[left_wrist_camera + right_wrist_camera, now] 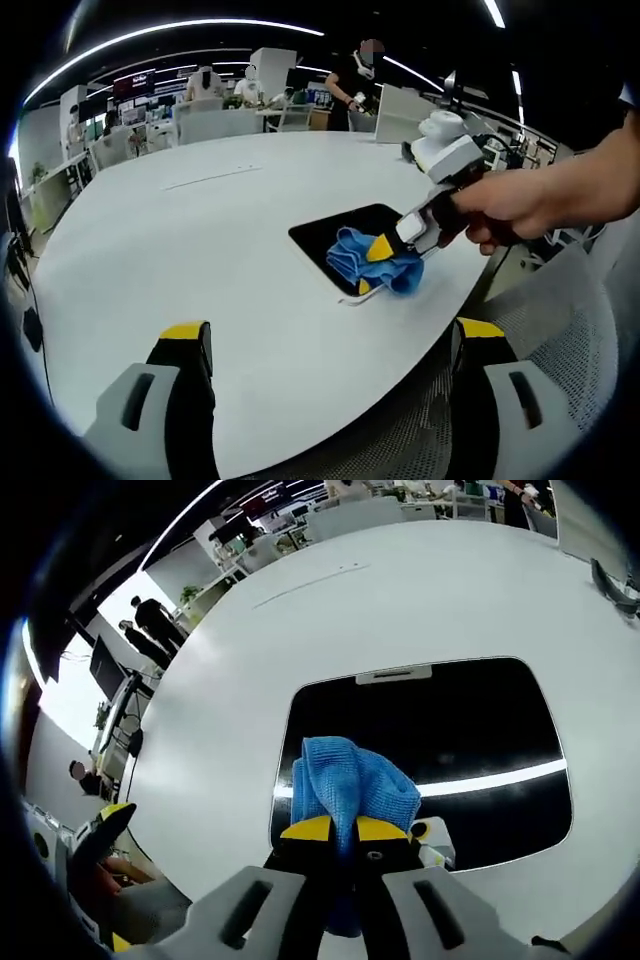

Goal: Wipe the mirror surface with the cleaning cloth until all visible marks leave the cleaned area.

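Mirror (480, 730) lies flat on white tabletop (200, 230), dark glass up, so cloth can be pressed straight down. Left claw (330, 345) idle at near tabletop edge, jaws spread wide, nothing between; mirror ahead and to its right, well apart, likely held back to keep everything in sight. Right claw (345, 830) clamped on blue cleaning cloth (350, 780), bunched wad bulging just ahead of tips onto mirror's near-left part. Marks on glass: cannot tell.

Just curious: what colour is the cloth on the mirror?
Blue; the cloth shows best in the right gripper view.
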### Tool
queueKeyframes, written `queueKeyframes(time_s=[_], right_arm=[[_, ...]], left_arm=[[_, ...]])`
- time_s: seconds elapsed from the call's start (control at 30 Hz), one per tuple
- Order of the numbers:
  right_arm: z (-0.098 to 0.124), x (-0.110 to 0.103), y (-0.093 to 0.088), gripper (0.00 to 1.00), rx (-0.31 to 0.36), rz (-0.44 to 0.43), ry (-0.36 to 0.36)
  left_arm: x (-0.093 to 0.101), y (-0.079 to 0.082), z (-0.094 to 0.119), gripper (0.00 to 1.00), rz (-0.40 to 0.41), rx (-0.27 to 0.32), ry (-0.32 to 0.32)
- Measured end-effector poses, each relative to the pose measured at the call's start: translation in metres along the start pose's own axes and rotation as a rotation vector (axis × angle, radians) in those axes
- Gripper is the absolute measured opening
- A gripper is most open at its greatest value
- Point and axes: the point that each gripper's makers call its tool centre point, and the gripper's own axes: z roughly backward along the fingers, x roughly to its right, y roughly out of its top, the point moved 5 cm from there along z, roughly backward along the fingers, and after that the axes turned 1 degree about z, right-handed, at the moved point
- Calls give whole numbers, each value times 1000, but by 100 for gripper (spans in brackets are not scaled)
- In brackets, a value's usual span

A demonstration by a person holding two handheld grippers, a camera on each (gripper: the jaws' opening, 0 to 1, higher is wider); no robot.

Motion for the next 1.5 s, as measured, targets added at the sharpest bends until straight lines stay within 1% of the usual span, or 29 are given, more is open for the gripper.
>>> queueKeyframes(time_s=[0.43,0.63,0.8,0.87,0.93,1.17,1.33,1.5], right_arm=[[-10,-25,1,1,-13,37,21],[-10,-22,2,1,-5,55,26],[-10,-23,2,2,5,22,19],[-10,-24,1,2,7,25,13],[-10,-24,1,2,4,40,6],[-10,-23,3,1,-14,14,13],[-13,-23,7,1,-18,32,13],[-18,-23,15,1,-16,47,5]], left_arm=[[-1,0,0,99,-1,-2,6],[-2,-1,-1,99,-2,-6,9],[-2,-2,-1,99,-5,-11,11],[-2,-2,-1,99,-5,-12,12],[-2,-3,-1,99,-6,-14,12],[-3,-3,-1,99,-6,-14,13],[-3,-3,-1,99,-7,-13,14],[-3,-3,-1,99,-7,-14,15]])
